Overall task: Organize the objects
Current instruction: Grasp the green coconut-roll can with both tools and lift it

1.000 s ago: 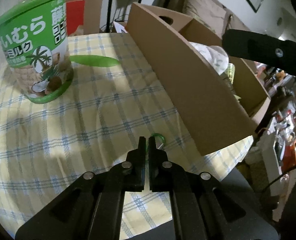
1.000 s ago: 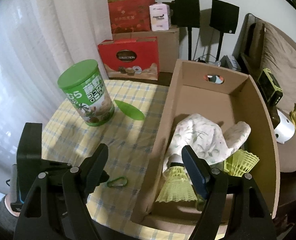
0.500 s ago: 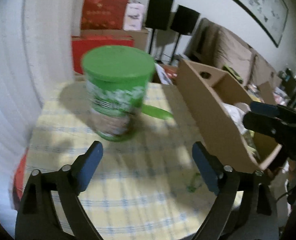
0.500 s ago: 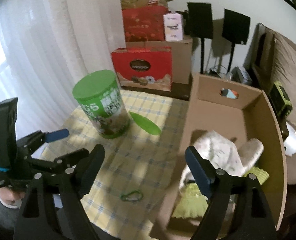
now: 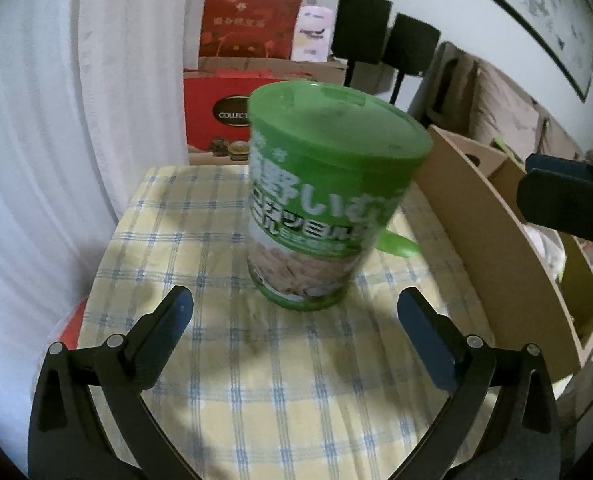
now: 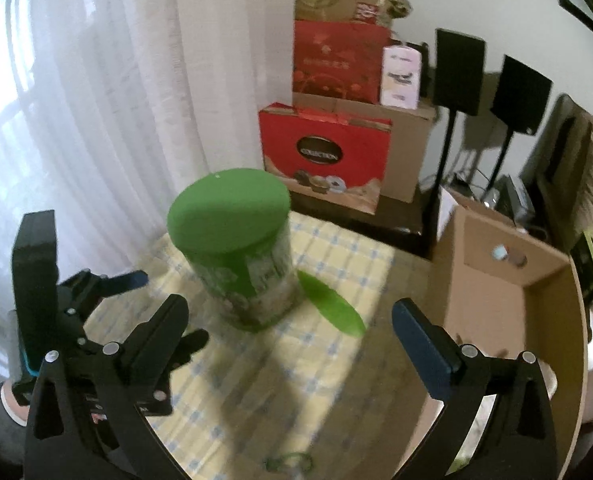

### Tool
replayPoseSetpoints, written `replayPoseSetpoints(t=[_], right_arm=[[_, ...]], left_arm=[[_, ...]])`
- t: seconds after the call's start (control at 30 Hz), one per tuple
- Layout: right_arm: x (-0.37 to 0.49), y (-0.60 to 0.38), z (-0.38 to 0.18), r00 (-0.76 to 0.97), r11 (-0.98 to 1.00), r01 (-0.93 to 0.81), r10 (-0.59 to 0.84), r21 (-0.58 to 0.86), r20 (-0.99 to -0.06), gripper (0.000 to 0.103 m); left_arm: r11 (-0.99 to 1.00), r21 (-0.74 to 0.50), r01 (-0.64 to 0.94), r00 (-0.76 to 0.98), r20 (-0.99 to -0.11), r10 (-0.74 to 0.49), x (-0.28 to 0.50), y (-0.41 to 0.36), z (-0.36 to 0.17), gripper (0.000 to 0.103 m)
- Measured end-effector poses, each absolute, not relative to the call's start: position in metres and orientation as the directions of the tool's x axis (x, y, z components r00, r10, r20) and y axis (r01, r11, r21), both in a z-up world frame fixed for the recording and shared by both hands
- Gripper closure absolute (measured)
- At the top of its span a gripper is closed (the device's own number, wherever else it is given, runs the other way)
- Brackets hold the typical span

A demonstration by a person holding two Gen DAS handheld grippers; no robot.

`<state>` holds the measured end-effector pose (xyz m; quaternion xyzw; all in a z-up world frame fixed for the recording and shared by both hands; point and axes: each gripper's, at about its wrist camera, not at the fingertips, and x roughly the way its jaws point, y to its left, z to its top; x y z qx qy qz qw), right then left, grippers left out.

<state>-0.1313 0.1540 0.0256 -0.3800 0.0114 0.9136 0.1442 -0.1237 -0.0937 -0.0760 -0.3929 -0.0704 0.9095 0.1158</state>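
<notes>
On the checked tablecloth (image 5: 224, 392) stands a green can (image 5: 328, 200), upright, just ahead of the left gripper (image 5: 295, 312), whose jaws are opening wide with nothing between them; the can sits beyond the fingertips, roughly centred on the gap. From the right wrist view, the right gripper (image 6: 289, 316) is also opening with empty jaws, the can ahead and a little to the left of the gap. Beside the can lie a green leaf-shaped piece (image 6: 332, 310) and a cardboard box (image 6: 508, 280) further right.
</notes>
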Motion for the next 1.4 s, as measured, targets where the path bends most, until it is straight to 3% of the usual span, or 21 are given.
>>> replayPoseSetpoints(t=[0.5,0.97,1.1,1.4], right_arm=[[-0.181,0.143,0.004,-0.713,-0.986,-0.133,0.164,-0.098,-0.682,0.001],[-0.199,0.156,-0.012,-0.739,-0.996,-0.087,0.064,0.0,-0.671,0.001],[-0.201,0.161,-0.014,-0.744,-0.995,-0.092,0.045,0.035,-0.666,0.008],[-0.2,0.164,-0.006,-0.762,-0.995,-0.096,0.052,0.033,-0.645,0.008]], left_arm=[[-0.933,-0.29,-0.215,-0.705,-0.614,0.354,-0.156,-0.1,-0.09,0.001],[-0.874,-0.397,-0.281,-0.673,-0.568,0.474,-0.174,-0.101,-0.099,0.0],[-0.868,-0.387,-0.311,-0.663,-0.566,0.49,-0.183,-0.098,-0.097,0.0],[-0.835,-0.413,-0.363,-0.64,-0.54,0.546,-0.192,-0.095,-0.092,0.005]])
